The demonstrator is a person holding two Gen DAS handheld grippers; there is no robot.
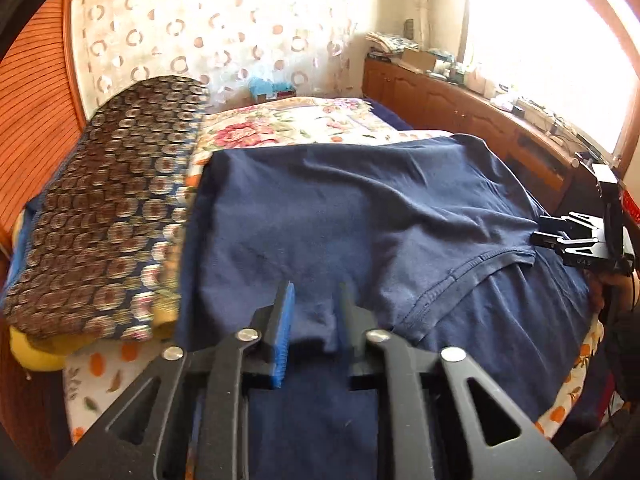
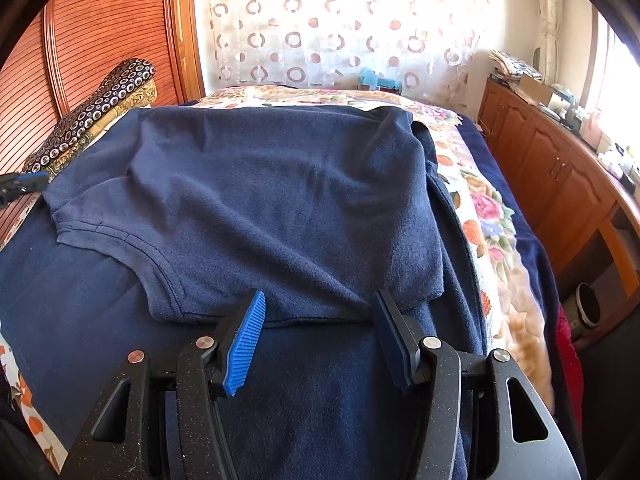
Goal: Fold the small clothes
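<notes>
A navy T-shirt [image 1: 360,208] [image 2: 260,200] lies partly folded on a darker navy cloth [image 2: 300,380] spread over the bed. Its ribbed neckline [image 1: 460,280] faces the near side. My left gripper [image 1: 316,304] has a bunched fold of the shirt's edge pinched between its blue pads, raised a little off the cloth below. In the right wrist view the left gripper [image 2: 24,184] pokes in at the far left by the shirt's corner. My right gripper [image 2: 320,316] stands wide open, its fingers on either side of the shirt's near edge without pressing on it. The right gripper [image 1: 540,232] also shows at the shirt's right edge.
A stack of patterned pillows [image 1: 112,208] [image 2: 100,100] lies along the wooden headboard [image 1: 36,100]. A floral bedspread [image 1: 280,120] [image 2: 480,208] covers the far and right side of the bed. Wooden cabinets [image 2: 560,168] with clutter on top run under the bright window.
</notes>
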